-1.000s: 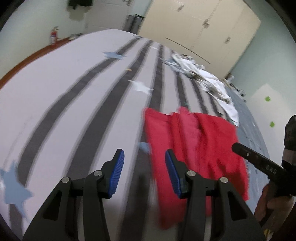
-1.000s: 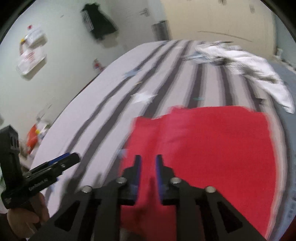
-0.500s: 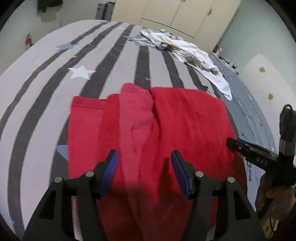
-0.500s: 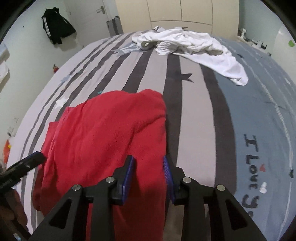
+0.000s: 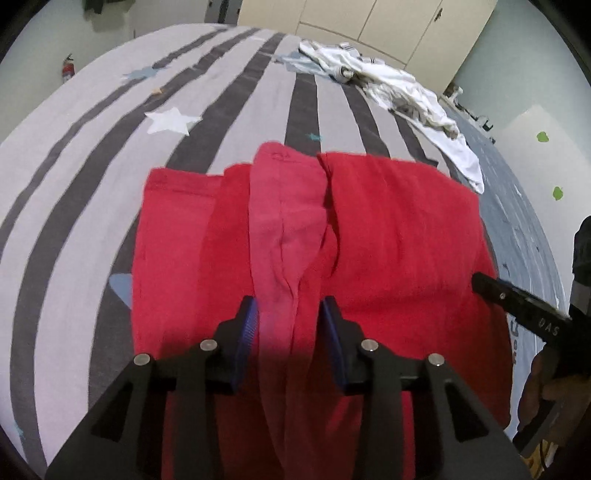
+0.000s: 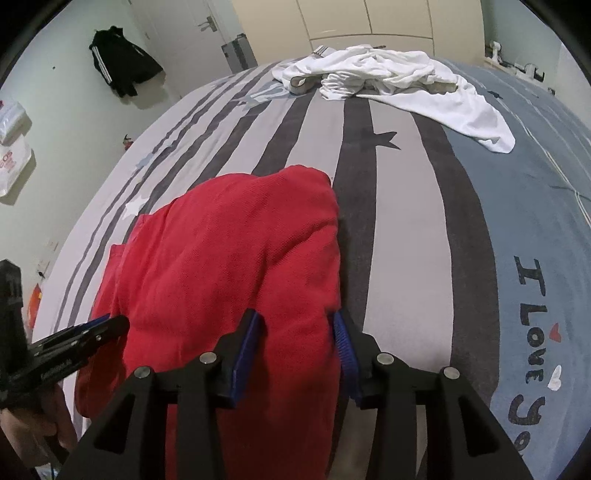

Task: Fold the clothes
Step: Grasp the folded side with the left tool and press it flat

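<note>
A red garment (image 5: 388,229) lies spread on the striped bed, with a lighter pink-red fold (image 5: 280,221) running down its middle. My left gripper (image 5: 290,325) is open just above that middle fold at the near edge. In the right wrist view the red garment (image 6: 229,251) lies bunched with its right edge along a dark stripe. My right gripper (image 6: 297,343) is open, its fingers straddling the garment's near right edge. Each gripper shows at the side of the other's view: the right gripper (image 5: 517,306) and the left gripper (image 6: 74,343).
A crumpled white garment (image 6: 388,77) lies at the far side of the bed (image 6: 399,206); it also shows in the left wrist view (image 5: 406,88). Cream wardrobe doors (image 5: 369,26) stand behind. A black jacket (image 6: 118,70) hangs on the left wall.
Both grippers swung over the red garment and came down closer to its near edge. The right gripper has opened wider, from nearly shut a second ago.
</note>
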A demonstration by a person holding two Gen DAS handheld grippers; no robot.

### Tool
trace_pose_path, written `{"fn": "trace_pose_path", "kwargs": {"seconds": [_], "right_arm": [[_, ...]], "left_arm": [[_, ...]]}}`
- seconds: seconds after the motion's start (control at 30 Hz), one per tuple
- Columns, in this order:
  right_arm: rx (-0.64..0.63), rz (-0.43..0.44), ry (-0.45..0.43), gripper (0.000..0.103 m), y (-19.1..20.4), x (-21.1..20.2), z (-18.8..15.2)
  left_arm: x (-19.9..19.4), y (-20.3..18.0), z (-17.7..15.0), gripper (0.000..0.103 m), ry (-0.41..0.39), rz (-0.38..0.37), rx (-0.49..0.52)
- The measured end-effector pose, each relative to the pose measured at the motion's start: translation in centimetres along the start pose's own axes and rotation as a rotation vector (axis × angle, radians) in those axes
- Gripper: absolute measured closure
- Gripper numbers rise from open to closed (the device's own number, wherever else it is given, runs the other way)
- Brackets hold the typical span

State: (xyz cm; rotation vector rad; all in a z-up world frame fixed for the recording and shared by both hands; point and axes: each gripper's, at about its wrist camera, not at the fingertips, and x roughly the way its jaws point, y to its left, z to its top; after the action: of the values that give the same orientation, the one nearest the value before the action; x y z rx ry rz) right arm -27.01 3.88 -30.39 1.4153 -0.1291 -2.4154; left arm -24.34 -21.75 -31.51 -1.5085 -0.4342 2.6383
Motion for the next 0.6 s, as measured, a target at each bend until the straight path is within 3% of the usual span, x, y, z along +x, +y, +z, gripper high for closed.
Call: {"fn": "trace_pose_path", "kwargs": {"seconds": [0.07, 0.13, 0.23, 0.3, 0.37, 0.6], "right_arm": [[0.002, 0.002, 0.001, 0.064, 0.0, 0.0, 0.0], [0.007, 0.002, 0.001, 0.064, 0.0, 0.0, 0.0], [0.017, 0.001, -0.001, 0.064, -0.1, 0.1, -0.1], [0.021, -0.005, -0.004, 0.064, 0.0, 0.1, -0.1], [0.021, -0.009, -0.006, 0.064, 0.0, 0.1, -0.2], [0.014, -0.03, -0.009, 0.064, 0.4, -0.1, -0.1]], "left_arm": [[-0.5, 0.0, 0.1, 0.067, -0.018, 0.004, -0.013], [-0.3, 0.4, 0.1, 0.057, -0.012, 0.015, -0.035], [0.7, 0.7, 0.1, 0.058, 0.011, -0.019, -0.056], [0.7, 0.0, 0.1, 0.088, 0.005, -0.063, -0.011], [0.6, -0.8, 0.0, 0.092, 0.003, -0.049, 0.047], [-2.1, 0.4, 0.5, 0.096, -0.062, -0.138, 0.03]]}}
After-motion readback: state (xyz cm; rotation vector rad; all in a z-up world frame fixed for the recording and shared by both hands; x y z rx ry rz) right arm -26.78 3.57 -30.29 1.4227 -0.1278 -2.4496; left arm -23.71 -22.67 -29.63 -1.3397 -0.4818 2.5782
